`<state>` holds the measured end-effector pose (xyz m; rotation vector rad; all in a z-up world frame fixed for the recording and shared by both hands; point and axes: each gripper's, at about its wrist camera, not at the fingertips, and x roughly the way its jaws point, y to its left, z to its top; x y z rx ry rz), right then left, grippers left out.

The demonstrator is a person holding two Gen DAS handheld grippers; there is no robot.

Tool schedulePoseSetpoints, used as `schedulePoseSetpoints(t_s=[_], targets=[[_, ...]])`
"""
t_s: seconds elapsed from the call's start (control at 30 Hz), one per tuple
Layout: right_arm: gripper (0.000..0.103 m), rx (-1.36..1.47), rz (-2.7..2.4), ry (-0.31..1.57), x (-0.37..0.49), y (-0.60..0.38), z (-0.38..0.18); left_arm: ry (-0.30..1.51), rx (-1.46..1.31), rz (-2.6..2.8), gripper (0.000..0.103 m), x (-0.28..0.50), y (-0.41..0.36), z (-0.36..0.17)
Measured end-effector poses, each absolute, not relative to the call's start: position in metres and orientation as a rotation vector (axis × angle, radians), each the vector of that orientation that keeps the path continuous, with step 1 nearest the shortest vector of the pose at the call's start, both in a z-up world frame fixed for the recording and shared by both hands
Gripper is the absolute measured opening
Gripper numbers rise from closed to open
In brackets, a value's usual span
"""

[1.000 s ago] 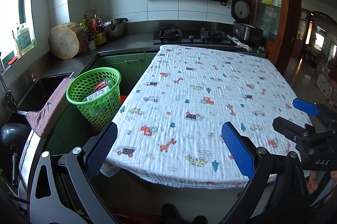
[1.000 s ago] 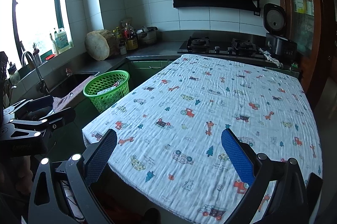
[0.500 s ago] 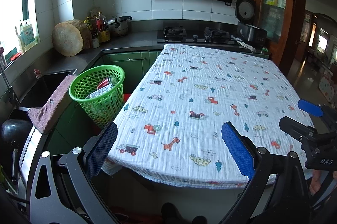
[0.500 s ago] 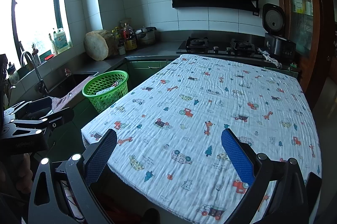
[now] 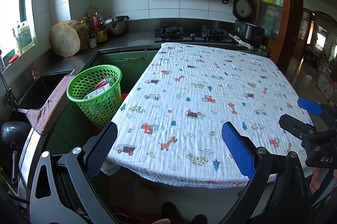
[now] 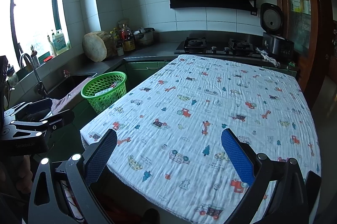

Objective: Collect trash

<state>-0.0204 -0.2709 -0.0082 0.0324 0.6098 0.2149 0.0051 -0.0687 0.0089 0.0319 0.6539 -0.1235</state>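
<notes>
A green mesh basket [image 5: 94, 95] [image 6: 105, 91] stands left of the table, by the counter corner. It holds trash: a can [image 5: 110, 80] and a printed carton [image 5: 95, 94]. Nothing lies on the cartoon-print cloth of the table [image 5: 210, 80] [image 6: 210, 97]. My left gripper [image 5: 169, 133] hangs open and empty over the table's near edge, right of the basket. Over the near left part of the table my right gripper [image 6: 168, 139] is open and empty too. Each shows in the other's view: the right gripper [image 5: 291, 110] at the right margin, the left gripper [image 6: 61, 107] at the left margin.
A dark counter [image 5: 134, 38] runs behind and to the left, with a sink [image 5: 40, 89], a cloth [image 5: 52, 106] draped over its edge, a round wooden block [image 5: 65, 40], bottles and a pot. A gas hob [image 5: 191, 33] and a rice cooker [image 5: 246, 23] sit behind the table.
Both views have drifted only slightly. Both grippers stay open and empty, and the basket and its contents have not moved.
</notes>
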Motion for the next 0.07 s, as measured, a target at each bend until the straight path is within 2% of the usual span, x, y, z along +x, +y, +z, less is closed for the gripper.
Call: schedulePoseSetpoints(t_s=[0.07], targets=[[0.096,0.033,0.214,0.610,-0.0209,-0.2711,-0.0084,0.653,0.033,-0.125,0.098,0.0049,-0.0687,0.0089]])
